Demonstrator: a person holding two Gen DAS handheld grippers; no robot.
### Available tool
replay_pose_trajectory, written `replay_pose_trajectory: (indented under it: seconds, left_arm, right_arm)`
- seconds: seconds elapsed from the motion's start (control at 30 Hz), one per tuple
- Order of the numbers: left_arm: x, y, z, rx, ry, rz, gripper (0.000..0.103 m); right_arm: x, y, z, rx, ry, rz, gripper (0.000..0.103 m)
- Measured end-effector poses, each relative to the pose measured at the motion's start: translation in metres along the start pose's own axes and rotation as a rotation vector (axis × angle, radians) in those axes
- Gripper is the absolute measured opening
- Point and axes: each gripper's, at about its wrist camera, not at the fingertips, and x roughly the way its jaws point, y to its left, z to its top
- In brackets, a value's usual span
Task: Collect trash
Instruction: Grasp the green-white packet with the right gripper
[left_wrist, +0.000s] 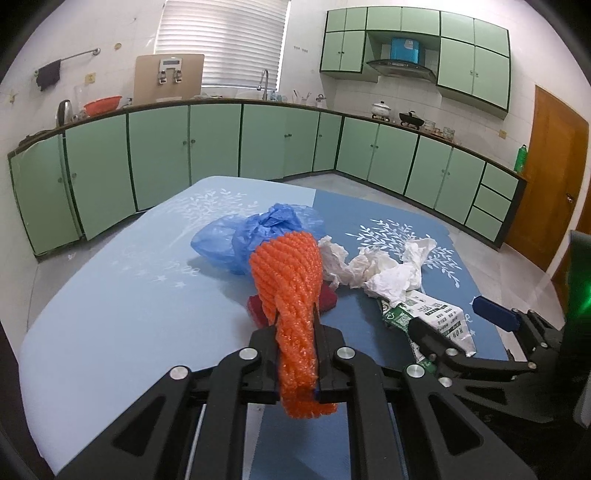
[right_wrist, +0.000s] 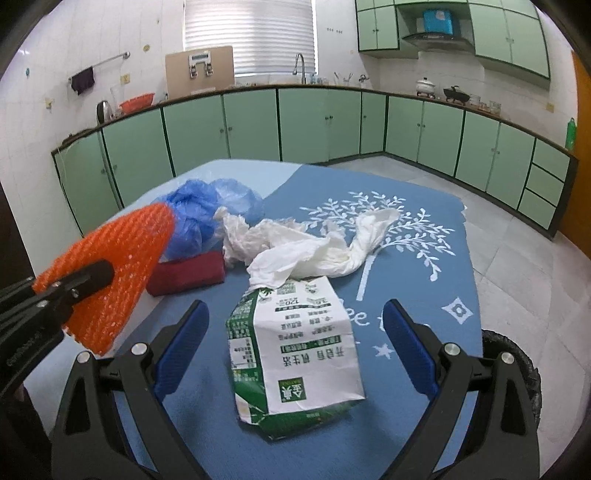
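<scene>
1. Two tongs in play. Left tongs (left_wrist: 295, 354) nearly closed, pinching the orange foam net (left_wrist: 286, 280); net is lifted clear of the counter (left_wrist: 110, 295), flared end pointing to 12 o'clock.
2. Right tongs (right_wrist: 295, 347) wide open, nothing held, blue pads either side of the milk carton (right_wrist: 295, 354) but not touching it. Carton lies flat on the counter, crushed, top end toward 12 o'clock.
3. Step in hand, my read: right tongs go for the carton while the left keeps the net. Do it well: lower until the pads straddle the carton's sides, close across its narrow width, check both pads bite before lifting. Crushed card may fold or slip, so squeeze near the middle.
4. Keep the left tongs tight; the net is springy and could pop out.
5. Watch the white crumpled paper (right_wrist: 295, 247) at 12 o'clock of the carton: it overlaps the carton's top end and may drag along.
6. Counts: orange net 1; carton 1; white paper wads, about 2, overlapping, hard to split; blue plastic bag (right_wrist: 218, 206) 1; dark red folded cloth (right_wrist: 188, 275) 1, at 10 o'clock of the carton.
7. No bin clearly seen in either view.
</scene>
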Motion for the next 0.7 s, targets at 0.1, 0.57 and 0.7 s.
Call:
replay_pose_trajectory:
  seconds: [0.1, 0.57, 0.7]
  left_arm:
    - [0.001, 0.000, 0.000, 0.002, 0.003, -0.002, 0.011]
    - [0.001, -0.005, 0.000, 0.026, 0.009, -0.009, 0.011]
    - [-0.003, -0.007, 0.003, 0.030, 0.004, -0.010, 0.011]
  right_arm:
    - [0.005, 0.001, 0.000, -0.007, 0.021, -0.002, 0.092]
    - [0.002, -0.002, 0.000, -0.001, 0.034, 0.055, 0.073]
    - [-0.008, -0.005, 0.004, 0.010, 0.020, 0.061, 0.073]
